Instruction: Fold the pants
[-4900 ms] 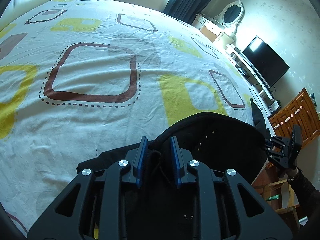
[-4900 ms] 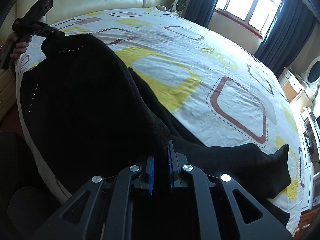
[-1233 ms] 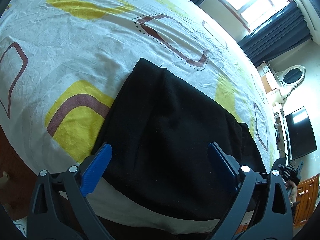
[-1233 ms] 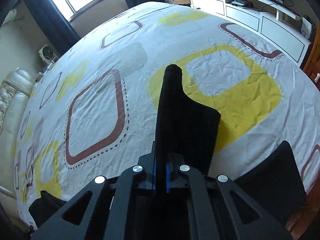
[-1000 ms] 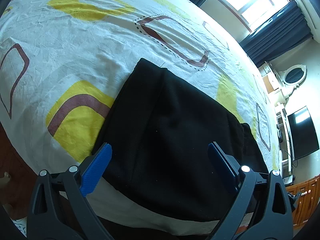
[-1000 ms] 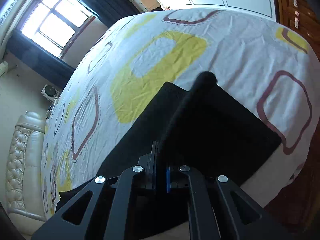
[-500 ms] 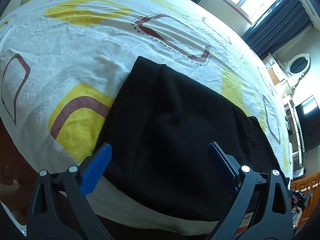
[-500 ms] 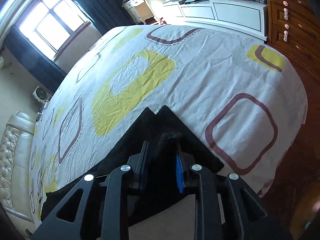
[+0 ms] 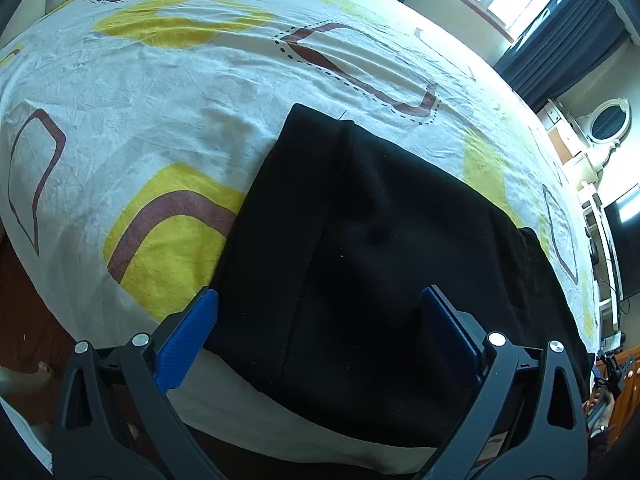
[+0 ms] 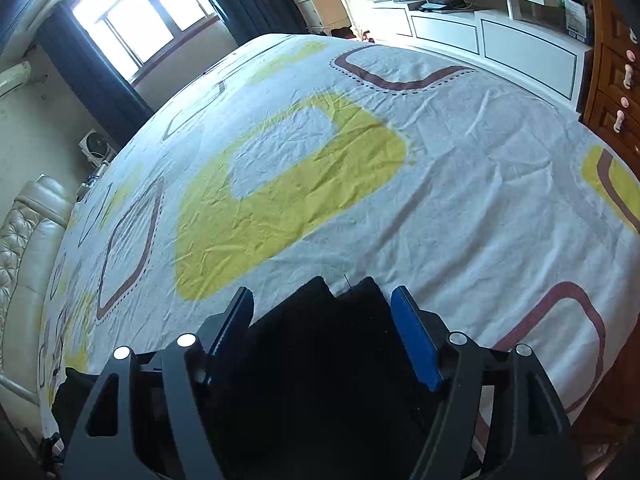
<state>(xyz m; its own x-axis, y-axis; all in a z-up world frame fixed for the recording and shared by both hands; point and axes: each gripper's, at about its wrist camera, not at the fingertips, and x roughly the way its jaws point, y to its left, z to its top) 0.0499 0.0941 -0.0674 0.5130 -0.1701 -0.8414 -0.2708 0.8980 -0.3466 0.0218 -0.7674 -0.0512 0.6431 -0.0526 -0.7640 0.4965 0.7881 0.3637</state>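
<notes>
Black fabric pants [image 9: 384, 248], folded flat, near edge of bed with white sheet patterned in yellow and brown rounded squares [image 9: 168, 92]. Left gripper [image 9: 320, 320] spread wide above pants, pinching nothing. Right gripper [image 10: 324, 316] opening, pants' two end corners between blue pads, untouched. No containers visible.

I'm working in a home bedroom. A large bed [image 10: 460, 184] fills most of both views, covered by a white sheet printed with yellow and brown rounded squares. At the left edge of my right wrist view sits a tufted cream headboard [image 10: 20, 240]. A bright window [image 10: 132, 20] with dark blue curtains [image 10: 92, 80] is at upper left, a white media cabinet [image 10: 480, 28] at upper right, a wooden dresser [image 10: 616, 80] at far right. A television [image 9: 624, 240] hangs at my left view's right edge.
</notes>
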